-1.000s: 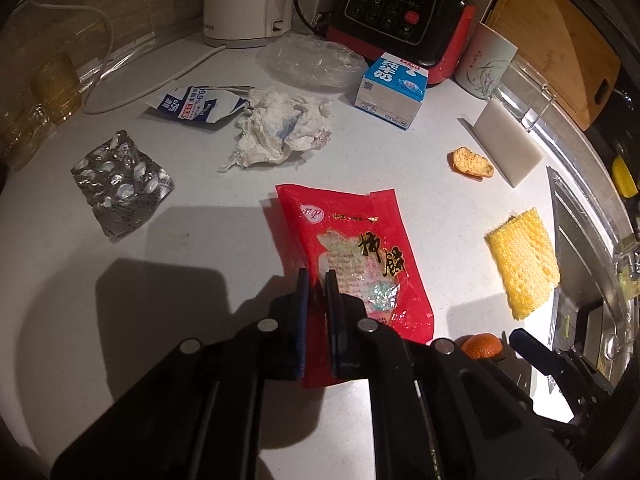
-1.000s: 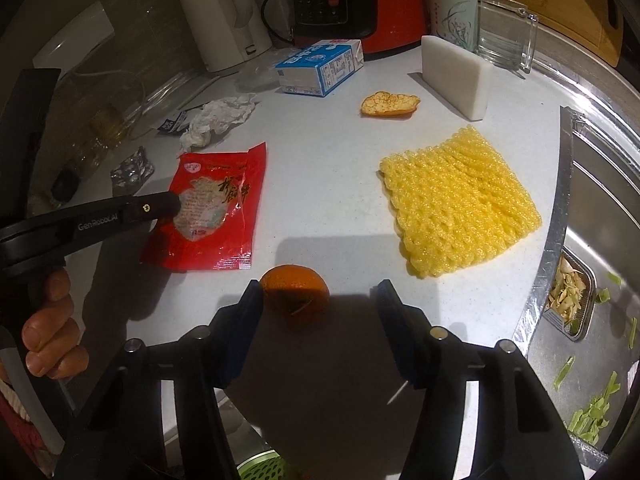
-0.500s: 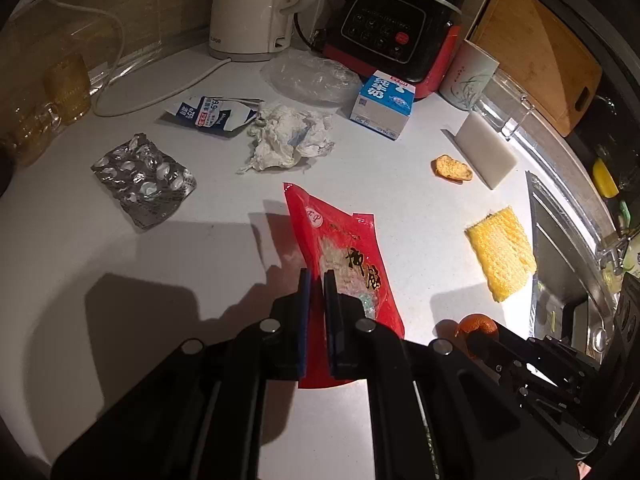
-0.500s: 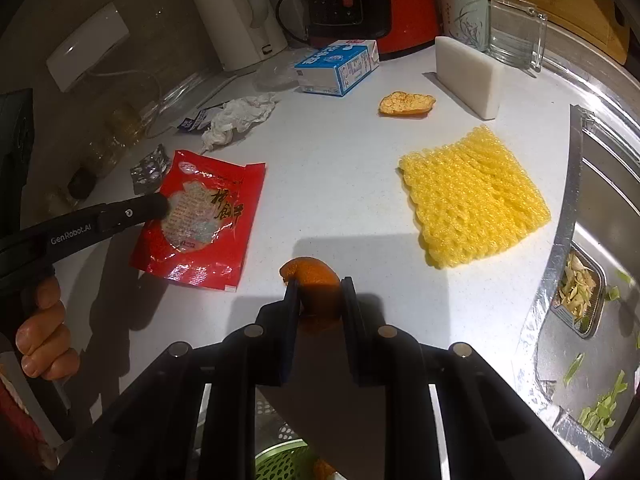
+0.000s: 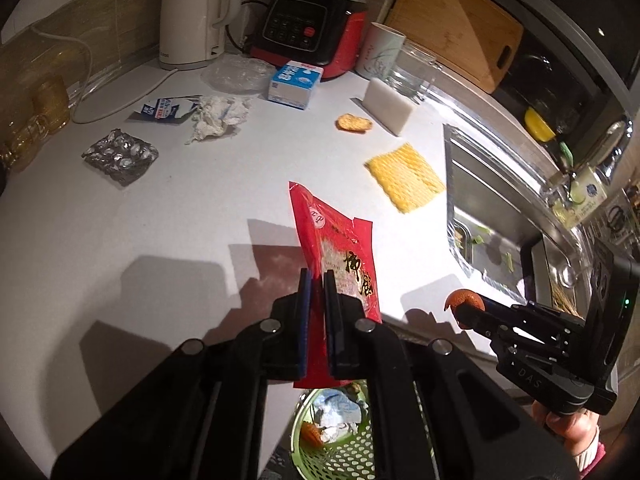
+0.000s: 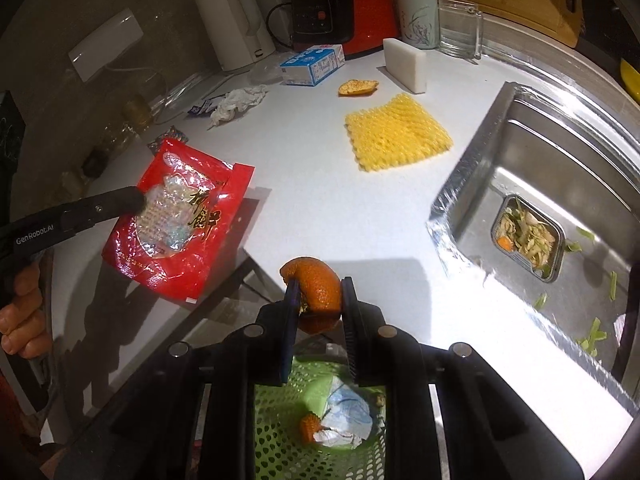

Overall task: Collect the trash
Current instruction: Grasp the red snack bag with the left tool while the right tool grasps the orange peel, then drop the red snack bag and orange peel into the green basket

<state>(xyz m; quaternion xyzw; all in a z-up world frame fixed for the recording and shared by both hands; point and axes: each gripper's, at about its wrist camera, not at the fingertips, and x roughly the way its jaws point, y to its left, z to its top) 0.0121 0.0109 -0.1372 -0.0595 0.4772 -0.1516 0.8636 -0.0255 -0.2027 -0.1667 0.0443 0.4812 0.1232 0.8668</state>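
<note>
My left gripper is shut on the lower edge of a red snack packet, which hangs lifted above the white counter's front edge. The right wrist view shows the same packet pinched by the left gripper. My right gripper is shut on a curled orange peel, held over the counter edge. In the left wrist view that peel shows in the right gripper. A green perforated basket sits below both grippers, holding a peel and crumpled paper.
On the counter lie a yellow foam mesh, another peel, crumpled tissue, a foil blister pack, a torn wrapper and a milk carton. A steel sink lies to the right. Kettle and appliance stand at the back.
The right jaws closed on the orange peel and lifted it. Both grippers pulled back toward the counter's front edge and rose; the red packet left the counter and the green basket came into view.
</note>
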